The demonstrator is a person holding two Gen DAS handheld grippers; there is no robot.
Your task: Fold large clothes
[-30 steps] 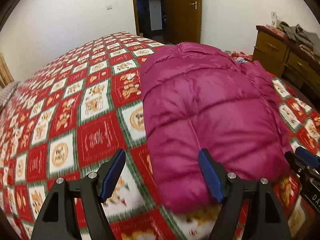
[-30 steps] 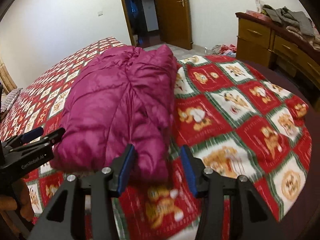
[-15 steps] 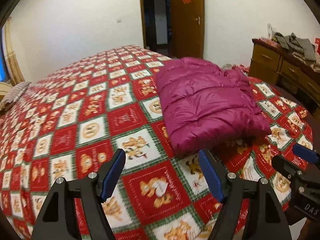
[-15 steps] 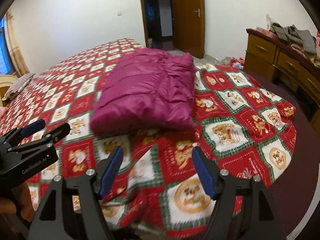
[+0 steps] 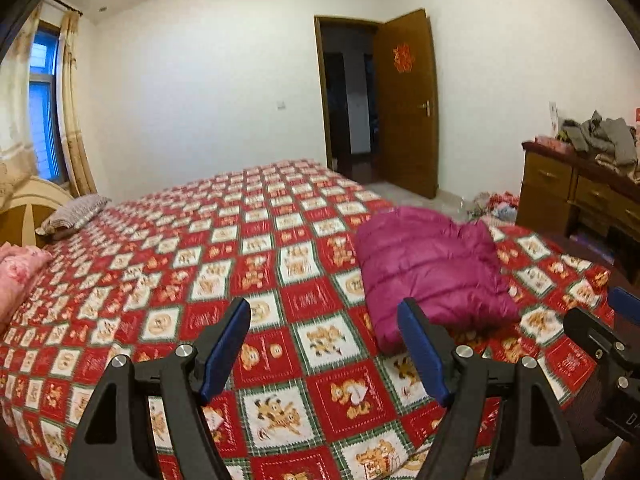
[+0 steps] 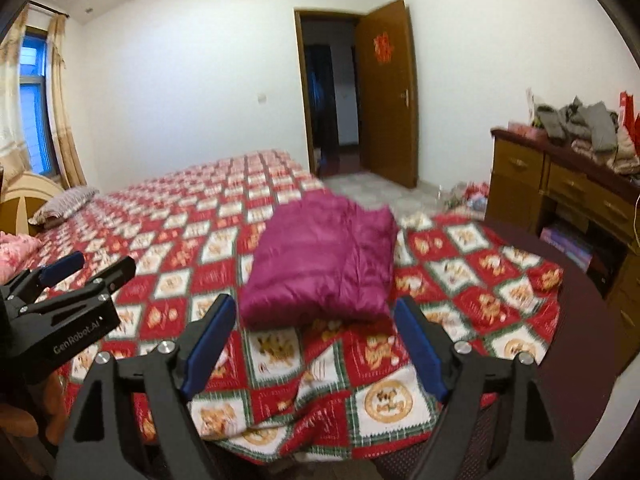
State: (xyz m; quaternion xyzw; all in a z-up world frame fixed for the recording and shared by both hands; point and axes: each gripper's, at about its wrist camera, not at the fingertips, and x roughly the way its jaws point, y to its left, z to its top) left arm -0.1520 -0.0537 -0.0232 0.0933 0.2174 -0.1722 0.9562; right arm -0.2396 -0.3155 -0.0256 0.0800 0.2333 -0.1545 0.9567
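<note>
Comparing with the frames half a second earlier, both cameras are found farther from the bed: the folded magenta puffer jacket [image 5: 432, 276] appears smaller and higher in each view, and more ceiling and window are taken in. The jacket is seen lying folded on the red patterned bedspread [image 5: 200, 280], right of centre in the left wrist view and at centre in the right wrist view [image 6: 324, 260]. It is touched by neither claw.

The left gripper [image 5: 324, 344] is held with jaws wide apart, nothing between the blue pads, as in the earlier frame. The right gripper [image 6: 312, 340] is likewise spread wide and empty over the bed's near edge.

Left wrist view only: the right gripper's tip is noted at the right edge, and a pink quilt [image 5: 18, 276] at far left is shown more fully. Right wrist view only: the left gripper body is recorded at lower left, the bedspread's hanging corner [image 6: 320, 412] is seen rumpled, and motion blur is stronger. A wooden dresser [image 6: 560, 188] piled with grey clothes [image 6: 580, 120] is registered at right in both views.
</note>
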